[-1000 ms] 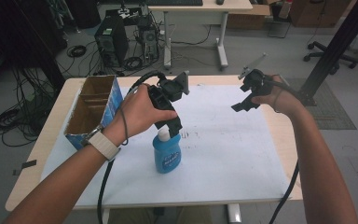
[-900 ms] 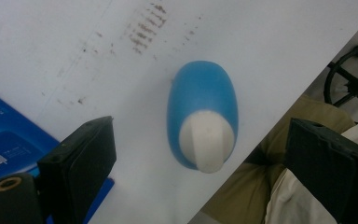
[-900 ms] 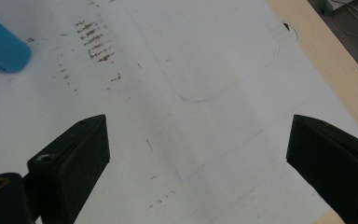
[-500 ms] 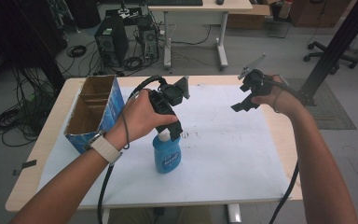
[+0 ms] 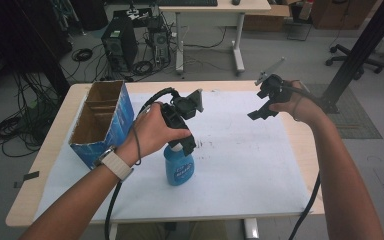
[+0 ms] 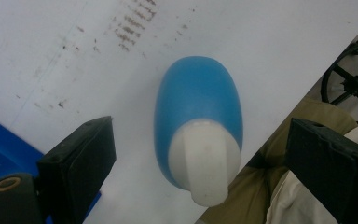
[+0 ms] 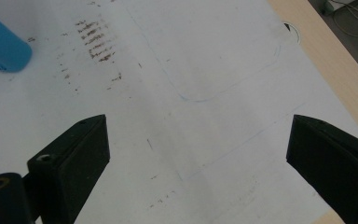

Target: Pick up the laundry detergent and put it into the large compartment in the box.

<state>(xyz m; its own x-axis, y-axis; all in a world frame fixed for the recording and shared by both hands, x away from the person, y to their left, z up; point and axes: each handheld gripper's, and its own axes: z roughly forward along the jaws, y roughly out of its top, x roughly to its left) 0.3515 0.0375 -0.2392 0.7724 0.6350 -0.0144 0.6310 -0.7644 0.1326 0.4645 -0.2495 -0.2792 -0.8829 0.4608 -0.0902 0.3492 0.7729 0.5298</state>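
Two grippers: each was held in one of the person's hands above the white-covered surface [image 5: 260, 170].
Left gripper [image 5: 186, 142]: it hung directly over the blue bottle [image 5: 178, 169], near the middle of the surface towards the near edge.
Left jaws: wide apart — in the left gripper view the bottle's white cap [image 6: 206, 161] sat between them with clear space on both sides, touching neither.
Blue bottle: it stood upright on the white sheet, just right of the cardboard box [image 5: 100, 122], with its label facing the near side.
Right gripper [image 5: 260, 112]: it was held up at the far right of the surface, well apart from the bottle.
Right jaws: spread wide and holding nothing — beneath them lay bare white sheet with faint brown marks [image 7: 95, 44] and thin pencil lines.
Cardboard box: open-topped, blue on the outside, it stood at the left of the surface.
Surroundings: a computer tower [image 5: 120, 47] and loose cables lay on the floor beyond the far edge.
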